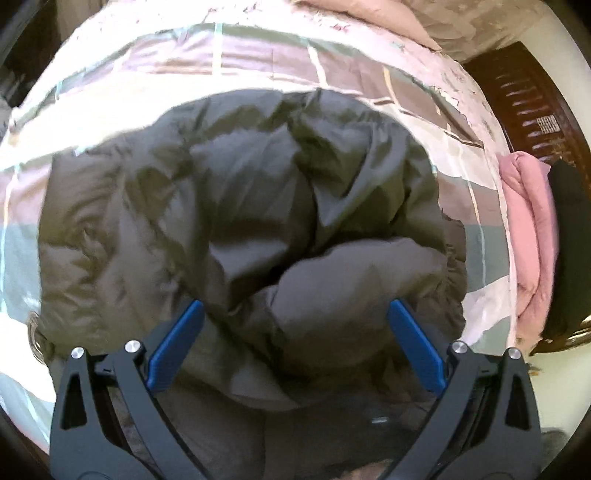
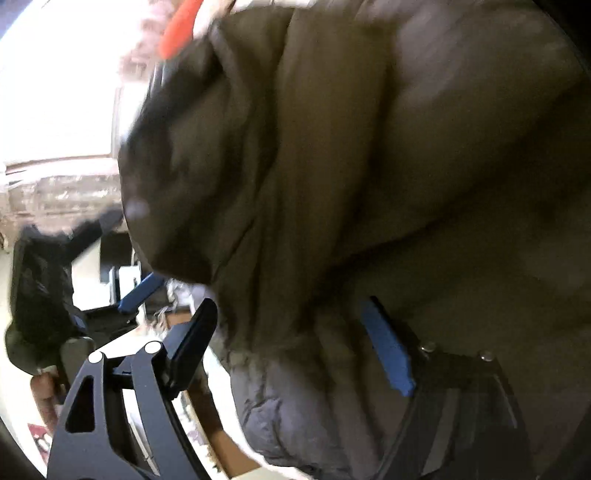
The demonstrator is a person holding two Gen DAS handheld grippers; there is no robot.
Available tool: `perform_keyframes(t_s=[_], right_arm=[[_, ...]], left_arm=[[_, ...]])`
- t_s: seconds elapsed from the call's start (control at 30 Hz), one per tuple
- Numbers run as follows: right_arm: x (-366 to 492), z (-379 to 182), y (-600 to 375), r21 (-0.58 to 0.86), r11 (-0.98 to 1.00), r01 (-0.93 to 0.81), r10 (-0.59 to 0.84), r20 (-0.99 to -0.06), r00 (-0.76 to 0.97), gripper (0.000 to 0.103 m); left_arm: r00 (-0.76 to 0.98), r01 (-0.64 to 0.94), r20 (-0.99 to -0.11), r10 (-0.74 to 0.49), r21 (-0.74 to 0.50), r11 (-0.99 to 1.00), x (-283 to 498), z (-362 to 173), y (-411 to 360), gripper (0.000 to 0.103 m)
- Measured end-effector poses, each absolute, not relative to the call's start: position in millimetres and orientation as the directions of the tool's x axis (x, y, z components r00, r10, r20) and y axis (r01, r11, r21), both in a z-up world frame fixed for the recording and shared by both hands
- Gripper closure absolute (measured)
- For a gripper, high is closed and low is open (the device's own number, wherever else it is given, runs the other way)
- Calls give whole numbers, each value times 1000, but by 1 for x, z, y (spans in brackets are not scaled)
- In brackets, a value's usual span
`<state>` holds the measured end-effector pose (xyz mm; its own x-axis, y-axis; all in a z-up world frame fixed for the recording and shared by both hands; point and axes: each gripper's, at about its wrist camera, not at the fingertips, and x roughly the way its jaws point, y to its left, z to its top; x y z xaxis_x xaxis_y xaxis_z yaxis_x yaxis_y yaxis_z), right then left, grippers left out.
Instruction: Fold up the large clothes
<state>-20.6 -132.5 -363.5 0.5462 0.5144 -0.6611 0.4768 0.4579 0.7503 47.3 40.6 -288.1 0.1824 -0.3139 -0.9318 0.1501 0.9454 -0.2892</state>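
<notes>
A large dark puffy jacket point(image 1: 236, 206) lies bunched on a bed with a pink, grey and white checked cover point(image 1: 258, 55). My left gripper point(image 1: 295, 314) is open just above the jacket's near part, its blue pads point(image 1: 177, 343) spread wide, holding nothing. In the blurred right wrist view the same jacket point(image 2: 369, 166) fills most of the frame. My right gripper point(image 2: 291, 325) is open, with jacket fabric bulging between its spread fingers. The other gripper point(image 2: 136, 291) shows at the left of that view.
A dark carved wooden headboard point(image 1: 532, 110) stands at the right of the bed. A folded pink blanket point(image 1: 528, 229) and a black item point(image 1: 572, 240) lie beside it. A pink duvet point(image 1: 388, 18) is heaped at the far end. An orange object point(image 2: 181, 29) shows at the top.
</notes>
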Motion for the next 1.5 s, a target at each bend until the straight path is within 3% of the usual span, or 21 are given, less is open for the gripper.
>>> perform_keyframes(t_s=[0.2, 0.27, 0.3, 0.37, 0.5, 0.63, 0.8, 0.9, 1.03, 1.13, 1.23, 1.33, 1.5], right_arm=[[-36, -320, -184, 753, 470, 461, 347, -638, 687, 23], [-26, -309, -185, 765, 486, 423, 331, -609, 721, 40], [-20, -306, -185, 761, 490, 424, 325, -612, 721, 42], [-6, -308, -183, 756, 492, 432, 334, -622, 708, 47], [8, -307, -181, 753, 484, 446, 340, -631, 697, 47], [13, -326, -177, 738, 479, 476, 345, -657, 670, 47], [11, -339, -171, 731, 456, 508, 366, -674, 641, 47], [14, -332, -164, 728, 477, 492, 353, -671, 651, 47], [31, -315, -151, 723, 539, 432, 337, -656, 675, 47], [52, -326, -135, 660, 617, 429, 342, -716, 609, 47], [64, -355, -124, 601, 655, 458, 347, -778, 525, 46], [62, -363, -122, 604, 641, 473, 357, -780, 513, 46], [44, -330, -126, 626, 625, 467, 316, -749, 582, 45]], left_arm=[[221, 287, -907, -359, -292, 912, 46, -269, 11, 2], [192, 320, -922, -335, -264, 910, 50, -276, -2, 2], [170, 329, -930, -325, -257, 909, 52, -282, -8, 2], [153, 338, -958, -241, -178, 924, 60, -302, -14, 2], [202, 280, -979, 22, 79, 957, 80, -342, 9, 2], [155, 177, -984, 85, 113, 978, 93, -365, 51, 2], [188, 225, -975, 116, 158, 961, 81, -368, 50, 2], [188, 221, -977, 104, 145, 964, 74, -366, 51, 2], [187, 151, -982, -8, 21, 988, 64, -352, 71, 2], [205, 105, -975, -86, -65, 992, 58, -340, 88, 2], [179, 89, -980, -82, -67, 994, 54, -348, 100, 2], [118, 36, -990, -73, -69, 997, 54, -362, 104, 2], [218, 13, -965, -148, -148, 989, 49, -317, 98, 2]])
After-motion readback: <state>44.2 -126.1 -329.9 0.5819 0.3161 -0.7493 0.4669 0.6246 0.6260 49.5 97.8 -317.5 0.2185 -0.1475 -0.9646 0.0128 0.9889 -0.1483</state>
